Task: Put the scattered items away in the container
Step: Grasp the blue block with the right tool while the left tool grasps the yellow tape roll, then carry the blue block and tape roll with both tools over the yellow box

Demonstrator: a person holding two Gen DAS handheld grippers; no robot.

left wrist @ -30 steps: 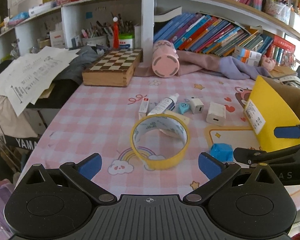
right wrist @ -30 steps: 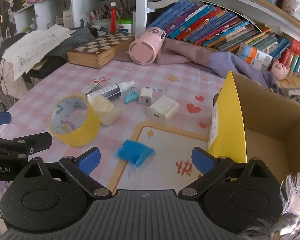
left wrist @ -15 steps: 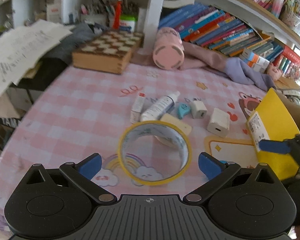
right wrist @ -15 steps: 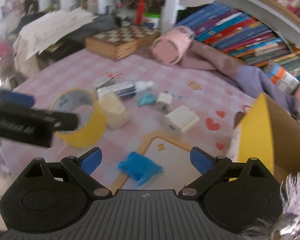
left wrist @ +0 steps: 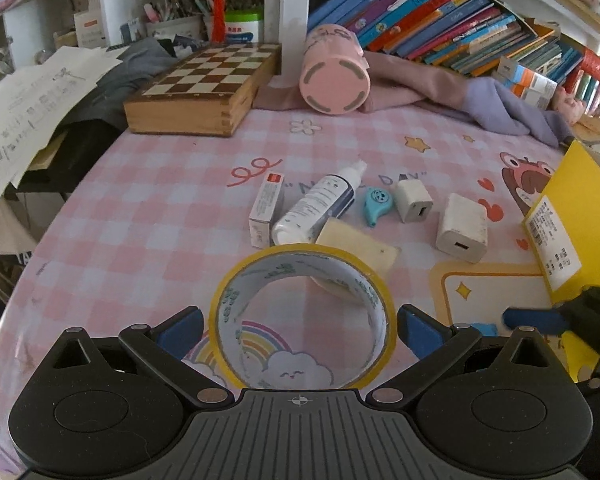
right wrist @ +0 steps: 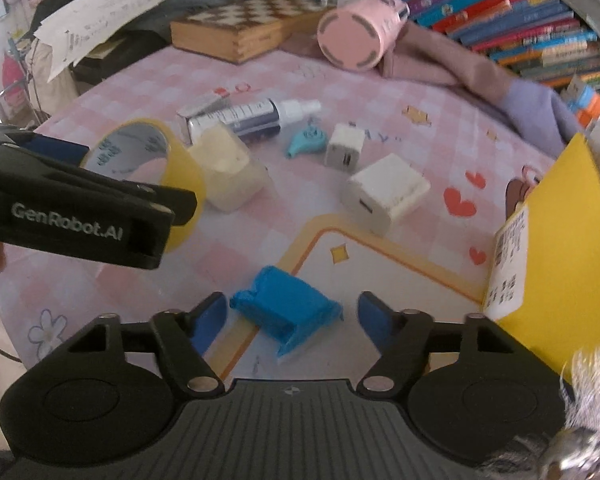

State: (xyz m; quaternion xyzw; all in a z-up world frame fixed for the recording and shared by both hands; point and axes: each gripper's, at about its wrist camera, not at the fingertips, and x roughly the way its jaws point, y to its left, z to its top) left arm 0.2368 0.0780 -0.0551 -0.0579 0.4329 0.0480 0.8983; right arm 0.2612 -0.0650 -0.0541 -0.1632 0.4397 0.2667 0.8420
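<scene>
Scattered items on the desk, none yet in the container — yellow cardboard box open at the right edge, nothing seen going into it.

Changes against a second ago:
- Left hand-held gripper brought down and forward over the tape roll; roll now between the blue pads, jaws wide, small gaps on both sides, no contact evident.
- Right hand-held gripper lowered onto the blue clip-like piece, previously well ahead of the fingers; jaws closing from wide to about half, piece between them, pads not yet pressing on it.
- Tape roll and blue piece lying where they lay before — not lifted, not shifted.

Untouched on the desk: spray bottle, small carton, cream block, teal whistle-shaped trinket, two white chargers.

Judgement: both hands set for simultaneous first picks, right grip nearer completion. Blue piece just beside the box, short carry. Tape roll standing on edge, liable to roll or tip if squeezed off-centre.
</scene>
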